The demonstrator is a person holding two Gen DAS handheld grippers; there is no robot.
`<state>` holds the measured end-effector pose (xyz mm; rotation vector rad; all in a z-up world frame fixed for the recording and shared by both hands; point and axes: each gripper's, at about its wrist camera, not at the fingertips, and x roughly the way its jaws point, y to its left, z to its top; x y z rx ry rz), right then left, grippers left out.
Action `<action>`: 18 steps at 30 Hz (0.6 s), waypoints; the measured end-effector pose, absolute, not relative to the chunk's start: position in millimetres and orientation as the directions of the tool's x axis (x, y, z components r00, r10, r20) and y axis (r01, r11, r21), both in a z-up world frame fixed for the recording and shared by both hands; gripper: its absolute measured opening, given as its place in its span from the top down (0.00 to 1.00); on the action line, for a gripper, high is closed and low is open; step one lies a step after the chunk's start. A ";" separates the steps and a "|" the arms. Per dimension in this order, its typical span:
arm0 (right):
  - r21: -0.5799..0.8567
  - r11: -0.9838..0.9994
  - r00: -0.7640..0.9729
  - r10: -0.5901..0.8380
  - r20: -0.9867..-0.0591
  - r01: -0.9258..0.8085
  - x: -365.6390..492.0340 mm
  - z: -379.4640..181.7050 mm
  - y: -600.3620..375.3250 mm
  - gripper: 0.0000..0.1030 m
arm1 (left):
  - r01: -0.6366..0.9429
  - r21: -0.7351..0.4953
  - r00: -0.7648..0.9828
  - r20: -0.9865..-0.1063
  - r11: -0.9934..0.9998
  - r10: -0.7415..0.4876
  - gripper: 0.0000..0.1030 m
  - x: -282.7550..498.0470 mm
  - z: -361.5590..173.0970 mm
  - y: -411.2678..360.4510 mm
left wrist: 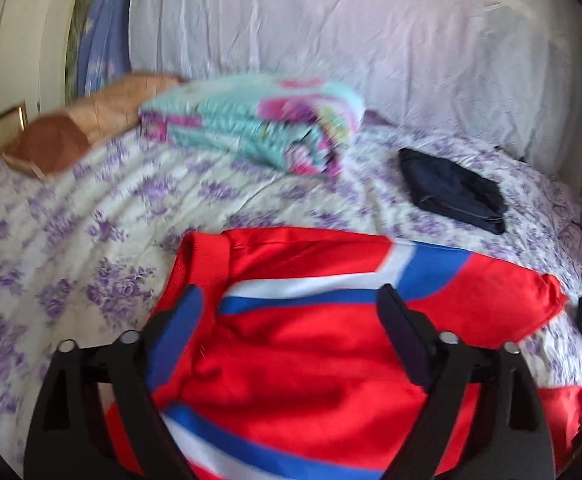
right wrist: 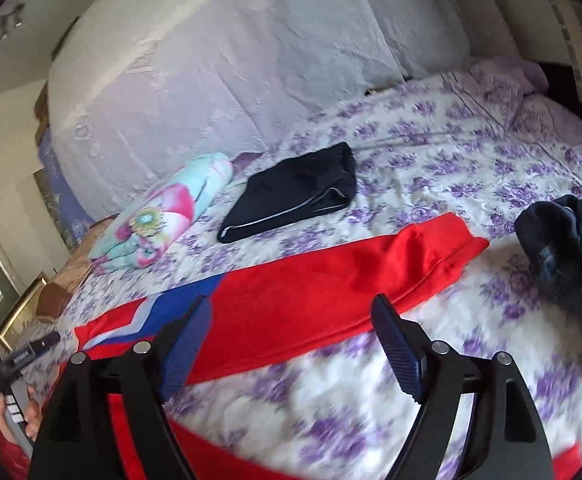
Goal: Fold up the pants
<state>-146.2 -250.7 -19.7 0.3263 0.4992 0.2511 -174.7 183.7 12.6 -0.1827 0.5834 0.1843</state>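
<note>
Red pants (left wrist: 323,364) with blue and white stripes lie on the bed's floral sheet (left wrist: 71,240). My left gripper (left wrist: 291,304) is open just above the waist part, fingers on either side of the cloth. In the right wrist view one red leg (right wrist: 331,292) stretches to the right, its cuff (right wrist: 455,240) flat on the sheet. My right gripper (right wrist: 291,316) is open over the near edge of that leg, holding nothing. The left gripper (right wrist: 19,360) shows at the far left of the right wrist view.
A folded dark garment (left wrist: 455,190) (right wrist: 295,192) and a folded turquoise-pink blanket (left wrist: 259,128) (right wrist: 163,216) lie further back. A dark green heap of clothes (right wrist: 567,248) sits at the right. A white net curtain (right wrist: 231,64) hangs behind. A brown pillow (left wrist: 51,144) lies at the left.
</note>
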 end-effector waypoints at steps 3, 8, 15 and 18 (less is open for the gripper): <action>0.357 0.918 0.880 0.308 -0.361 -0.174 -171.3 -20.0 -246.3 0.14 | -0.210 -0.105 0.836 -0.536 0.972 0.123 0.10 -198.1 17.2 161.8; 0.290 0.940 0.929 0.261 -0.261 -0.182 -205.1 -15.5 -250.9 0.08 | -0.205 -0.006 0.826 -0.537 0.979 0.169 0.08 -221.2 11.2 128.3; 0.359 0.916 0.940 0.265 -0.215 -0.176 -226.6 -27.4 -274.6 0.07 | -0.255 0.021 0.826 -0.515 0.967 0.229 0.05 -256.6 6.3 121.5; 0.347 0.921 0.940 0.263 -0.218 -0.178 -225.9 -27.9 -271.5 0.07 | -0.266 0.016 0.832 -0.501 0.964 0.238 0.05 -262.8 8.9 126.1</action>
